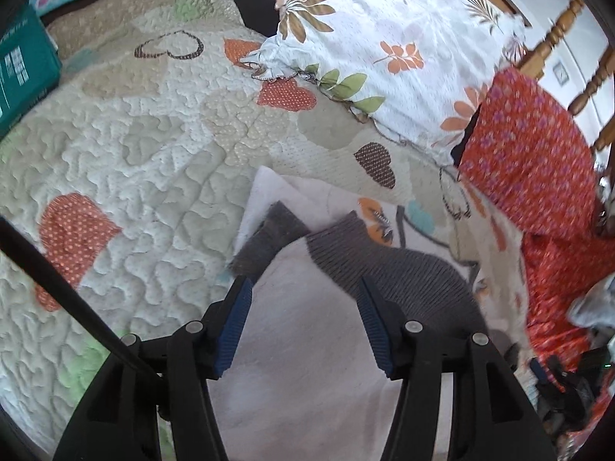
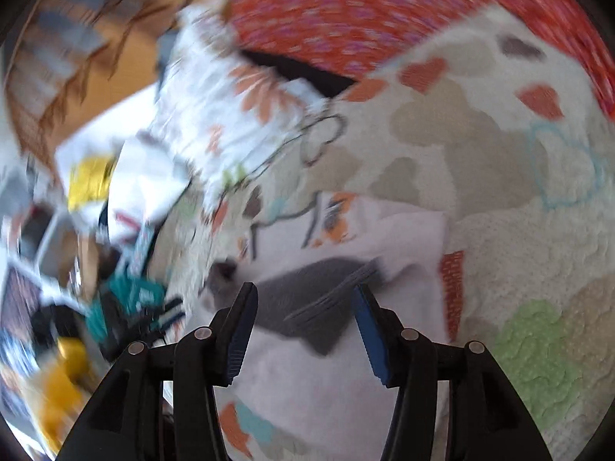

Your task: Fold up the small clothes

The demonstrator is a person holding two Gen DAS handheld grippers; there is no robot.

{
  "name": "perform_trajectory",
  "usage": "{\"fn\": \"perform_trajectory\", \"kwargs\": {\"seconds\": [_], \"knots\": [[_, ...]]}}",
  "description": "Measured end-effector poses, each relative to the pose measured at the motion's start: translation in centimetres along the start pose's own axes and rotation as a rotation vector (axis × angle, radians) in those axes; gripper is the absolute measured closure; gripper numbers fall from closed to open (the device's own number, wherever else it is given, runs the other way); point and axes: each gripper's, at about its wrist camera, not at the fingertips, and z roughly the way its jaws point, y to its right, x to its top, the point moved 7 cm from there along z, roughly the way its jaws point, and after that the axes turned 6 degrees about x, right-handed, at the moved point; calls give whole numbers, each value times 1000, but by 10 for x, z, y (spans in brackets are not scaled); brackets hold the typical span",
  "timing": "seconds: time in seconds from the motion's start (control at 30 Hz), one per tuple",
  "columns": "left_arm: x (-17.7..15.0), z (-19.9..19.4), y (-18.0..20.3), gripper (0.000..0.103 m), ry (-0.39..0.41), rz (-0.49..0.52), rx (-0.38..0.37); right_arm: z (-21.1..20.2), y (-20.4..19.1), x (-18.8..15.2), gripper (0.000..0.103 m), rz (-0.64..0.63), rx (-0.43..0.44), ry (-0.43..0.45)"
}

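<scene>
1. Grey-ribbed, white small garment [image 1: 307, 276] lies partly folded on the heart-patterned quilted bedspread [image 1: 127, 146], sleeves across its body.
2. Fold seems just laid; next comes regripping an edge.
3. Left gripper [image 1: 305, 288] hangs half-open over it, empty.
4. Right gripper [image 2: 305, 296] likewise, gripping nothing.

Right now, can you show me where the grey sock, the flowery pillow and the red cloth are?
grey sock [image 1: 392, 265], left wrist view, on its ribbed middle.
flowery pillow [image 1: 388, 30], left wrist view, on its white top face.
red cloth [image 1: 534, 157], left wrist view, on its spotted upper part.
</scene>
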Motion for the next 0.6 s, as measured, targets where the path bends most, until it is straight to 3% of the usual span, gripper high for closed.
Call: {"fn": "perform_trajectory", "kwargs": {"seconds": [0.13, 0.23, 0.27, 0.33, 0.4, 0.5, 0.6], "knots": [[-7, 6, 0, 48, -23, 24, 27, 22, -27, -31, 71, -156, -7, -145], [-7, 9, -3, 48, -30, 22, 44, 54, -16, -62, 78, -248, -142, -307], [-7, 10, -5, 48, -33, 17, 46, 66, -5, -68, 85, -258, -207, -345], [-7, 10, -8, 48, -34, 7, 50, 80, 8, -62, 93, -260, -278, -355], [-6, 9, -13, 48, -35, -4, 63, 87, 10, -38, 93, -230, -242, -300], [-6, 7, -23, 48, -37, -25, 76, 103, 11, 0, 93, -236, -257, -249], [-7, 0, -34, 48, -32, -47, 85, 125, 27, 27, 91, -206, -342, -247]]}}
